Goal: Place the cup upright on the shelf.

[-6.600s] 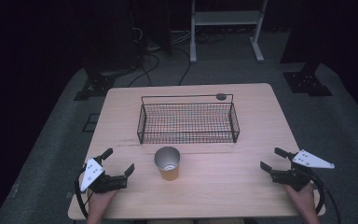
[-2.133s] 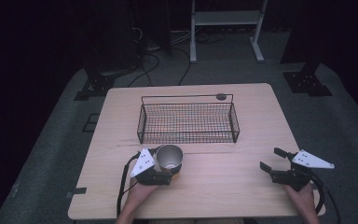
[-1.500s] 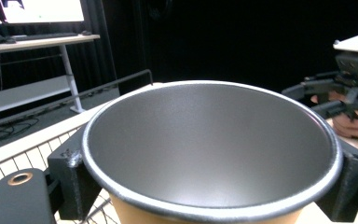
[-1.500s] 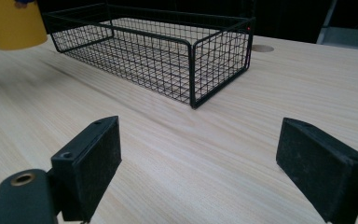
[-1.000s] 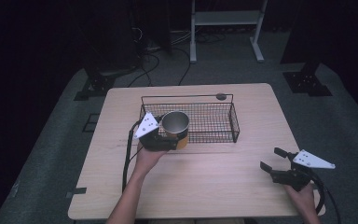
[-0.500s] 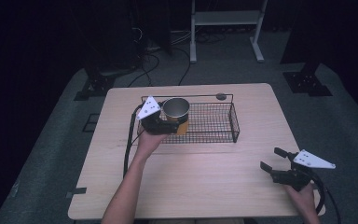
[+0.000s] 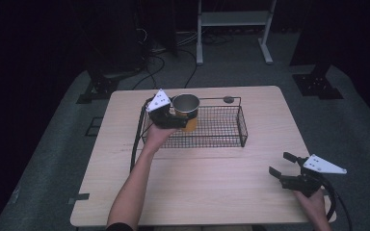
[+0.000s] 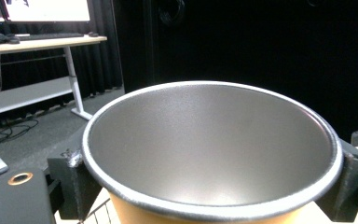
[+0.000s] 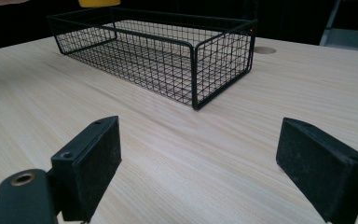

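Orange-walled with a grey metal lining, the cup sits clamped in the left tool, whose two black jaws press on opposite sides of its wall just under the rim, as the left gripper view shows. In the high view it hangs upright, mouth up, over the left end of the black wire basket, at about rim height and seemingly above the mesh floor rather than resting on it. So the relation that matters is vertical: the basket floor lies straight below the cup, and the coming move looks like a plain lowering, keeping the cup's upright axis steady and clear of the near-left rim wire. The left hand is the one on the job; the right tool rests well apart at the near right of the bench, jaws spread wide with nothing between them.

Half a second ago the cup was over the same left part of the basket, so the carry across has nearly ended. Several seconds ago it stood on the bench, near of the basket.
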A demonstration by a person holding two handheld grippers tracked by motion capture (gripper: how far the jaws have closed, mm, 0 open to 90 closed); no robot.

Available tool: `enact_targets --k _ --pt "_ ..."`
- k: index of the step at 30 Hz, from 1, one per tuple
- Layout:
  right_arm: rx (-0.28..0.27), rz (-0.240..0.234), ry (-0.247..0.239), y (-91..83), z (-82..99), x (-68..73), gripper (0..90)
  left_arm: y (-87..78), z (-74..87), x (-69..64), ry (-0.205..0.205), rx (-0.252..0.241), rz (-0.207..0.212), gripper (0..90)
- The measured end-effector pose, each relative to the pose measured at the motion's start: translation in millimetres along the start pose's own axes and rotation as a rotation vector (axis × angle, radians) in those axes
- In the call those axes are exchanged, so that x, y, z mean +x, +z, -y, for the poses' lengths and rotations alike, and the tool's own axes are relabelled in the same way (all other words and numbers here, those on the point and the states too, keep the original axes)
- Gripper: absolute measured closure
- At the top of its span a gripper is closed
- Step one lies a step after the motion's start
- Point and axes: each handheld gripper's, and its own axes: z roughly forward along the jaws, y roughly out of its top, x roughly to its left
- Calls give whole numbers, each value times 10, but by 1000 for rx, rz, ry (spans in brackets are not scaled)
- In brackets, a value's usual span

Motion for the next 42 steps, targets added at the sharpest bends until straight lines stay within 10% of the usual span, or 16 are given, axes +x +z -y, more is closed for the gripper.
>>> enact_targets --k 42 --pt "3 -1 -4 5 1 3 129 426 283 329 7 105 139 114"
